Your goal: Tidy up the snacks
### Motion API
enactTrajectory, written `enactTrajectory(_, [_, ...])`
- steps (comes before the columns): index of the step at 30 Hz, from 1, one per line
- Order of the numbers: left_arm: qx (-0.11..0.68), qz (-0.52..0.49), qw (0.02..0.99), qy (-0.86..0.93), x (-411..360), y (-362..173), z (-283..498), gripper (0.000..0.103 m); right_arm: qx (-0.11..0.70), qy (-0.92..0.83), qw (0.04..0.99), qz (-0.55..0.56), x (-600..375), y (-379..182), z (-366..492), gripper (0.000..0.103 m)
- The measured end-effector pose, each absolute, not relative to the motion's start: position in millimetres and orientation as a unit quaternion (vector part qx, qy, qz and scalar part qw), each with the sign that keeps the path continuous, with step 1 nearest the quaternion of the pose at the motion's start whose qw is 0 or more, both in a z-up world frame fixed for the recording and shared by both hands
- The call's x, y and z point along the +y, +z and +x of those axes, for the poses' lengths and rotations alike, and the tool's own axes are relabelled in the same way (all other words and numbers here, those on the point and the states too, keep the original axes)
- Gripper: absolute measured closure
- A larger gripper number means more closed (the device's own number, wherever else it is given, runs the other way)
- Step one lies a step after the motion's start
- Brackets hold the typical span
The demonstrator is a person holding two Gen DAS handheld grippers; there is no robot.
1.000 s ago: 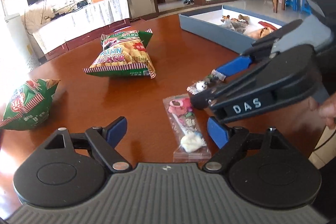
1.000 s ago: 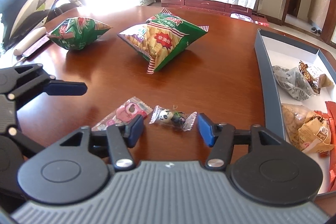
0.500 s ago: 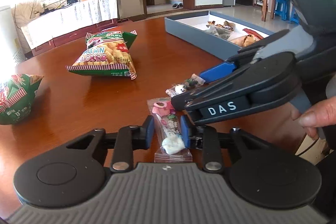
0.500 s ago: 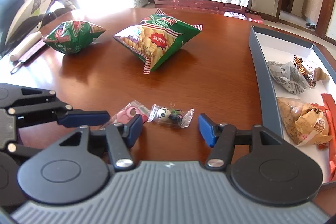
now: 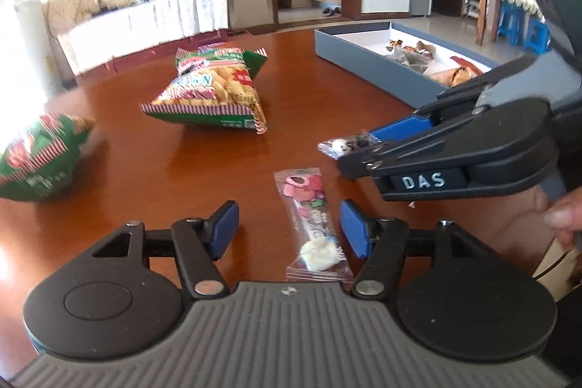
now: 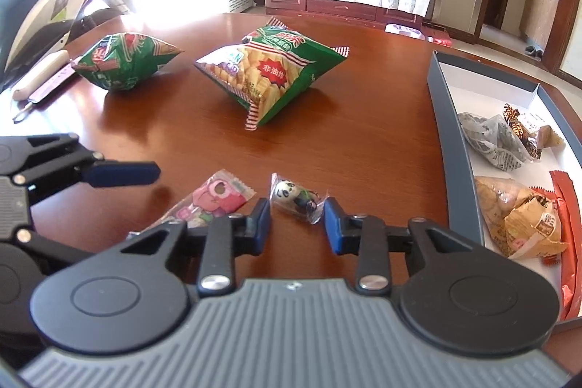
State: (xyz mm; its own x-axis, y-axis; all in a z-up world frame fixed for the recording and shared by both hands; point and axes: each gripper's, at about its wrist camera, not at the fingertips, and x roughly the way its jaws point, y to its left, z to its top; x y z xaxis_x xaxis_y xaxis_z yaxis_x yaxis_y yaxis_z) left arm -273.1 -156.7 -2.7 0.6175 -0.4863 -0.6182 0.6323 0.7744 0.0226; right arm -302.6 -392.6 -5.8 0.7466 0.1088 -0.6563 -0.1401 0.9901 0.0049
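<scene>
Two open grippers, left [image 5: 287, 230] and right [image 6: 296, 224], over glossy wooden table [image 6: 363, 140] in sunlit living room.

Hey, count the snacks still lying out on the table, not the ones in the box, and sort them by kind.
Big green cracker bags: 2, the near cracker bag and the far green bag.
Small clear-wrapped sweets: 2, the pink candy packet and the panda candy.
Total: 4 on the table.

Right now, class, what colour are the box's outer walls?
Grey-blue; the box shows it best in the left wrist view.
</scene>
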Motion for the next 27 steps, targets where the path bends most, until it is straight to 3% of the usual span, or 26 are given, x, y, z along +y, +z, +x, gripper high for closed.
enactTrajectory(2, [0.303,0.119,0.888,-0.324,-158.1,-2.1,-273.1,0.062,0.347,0.066,0.935,-0.026,-391.6,-6.5,-301.5,0.066])
enactTrajectory(5, [0.291,0.14,0.895,-0.308,-162.8,-2.4,-274.4,0.077,0.346,0.063,0.936,-0.025,-392.1,-6.7,-300.5,0.062])
enactTrajectory(14, [0.283,0.15,0.909,-0.266,-158.5,-1.3,-267.6,0.085,0.331,0.074,0.941,-0.018,-393.2,2.8,-306.0,0.067])
enactTrajectory(27, [0.258,0.127,0.93,-0.228,-149.5,8.3,-256.8,0.086,0.297,0.072,0.951,-0.036,-390.7,15.5,-316.1,0.067])
